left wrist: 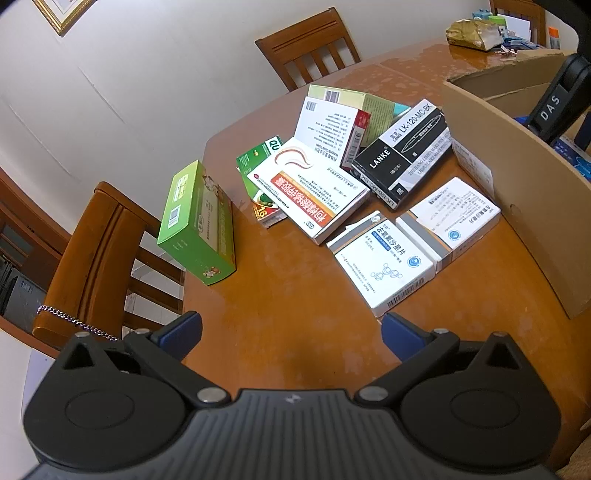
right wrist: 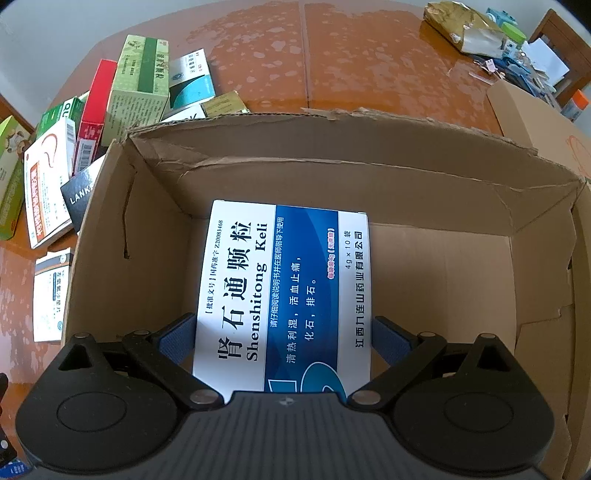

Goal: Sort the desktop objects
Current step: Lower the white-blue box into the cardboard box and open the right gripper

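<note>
My right gripper point(right wrist: 282, 339) is inside the open cardboard box point(right wrist: 332, 166), shut on a blue and white medicine box point(right wrist: 284, 291) held flat between its blue pads point(right wrist: 177, 339). My left gripper point(left wrist: 291, 328) hovers open over the wooden table point(left wrist: 280, 295) with nothing between its fingers. Ahead of it lie two white medicine boxes point(left wrist: 384, 258) point(left wrist: 450, 218), a white and orange box point(left wrist: 310, 188), a black LANKE pen box point(left wrist: 402, 151) and a tilted green box point(left wrist: 199, 221). The cardboard box point(left wrist: 517, 155) stands to the right of the pile.
Wooden chairs stand at the table's left point(left wrist: 99, 258) and far side point(left wrist: 310, 48). A gold bag point(right wrist: 461, 26) and small clutter point(right wrist: 524, 62) sit at the far right of the table. More stacked medicine boxes point(right wrist: 140, 85) lie left of the cardboard box.
</note>
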The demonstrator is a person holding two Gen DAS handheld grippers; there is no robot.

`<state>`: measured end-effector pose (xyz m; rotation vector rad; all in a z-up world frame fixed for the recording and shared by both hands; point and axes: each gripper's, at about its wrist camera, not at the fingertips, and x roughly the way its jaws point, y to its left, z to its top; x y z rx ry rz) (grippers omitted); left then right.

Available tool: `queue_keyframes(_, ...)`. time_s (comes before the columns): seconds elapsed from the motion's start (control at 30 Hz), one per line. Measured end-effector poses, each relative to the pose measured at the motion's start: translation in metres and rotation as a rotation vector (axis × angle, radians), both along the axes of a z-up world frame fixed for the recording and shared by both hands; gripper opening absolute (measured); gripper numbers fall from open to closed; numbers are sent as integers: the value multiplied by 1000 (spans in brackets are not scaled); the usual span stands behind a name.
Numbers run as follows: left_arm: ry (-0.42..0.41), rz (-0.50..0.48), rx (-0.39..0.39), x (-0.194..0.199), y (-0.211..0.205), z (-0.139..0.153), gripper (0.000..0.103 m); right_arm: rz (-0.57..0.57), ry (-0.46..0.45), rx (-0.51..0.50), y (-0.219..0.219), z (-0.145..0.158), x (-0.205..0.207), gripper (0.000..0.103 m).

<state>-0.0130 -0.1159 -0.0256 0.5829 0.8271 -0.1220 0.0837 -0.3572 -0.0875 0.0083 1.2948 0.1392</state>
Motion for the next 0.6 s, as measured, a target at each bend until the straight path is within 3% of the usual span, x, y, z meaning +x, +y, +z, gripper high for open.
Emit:
queue_keyframes(0.33,-3,0,2,-1,1,1,103,-30,-22,38,-9,8,1,101)
queue_keyframes(0.5,1,-6,-1,-1,1,1,103,-105,-31,134,-36,21,0,101)
queue_keyframes(0.6,5,-15,-2,-2,-1,1,103,-196,-2,249,-63,23,-1,103)
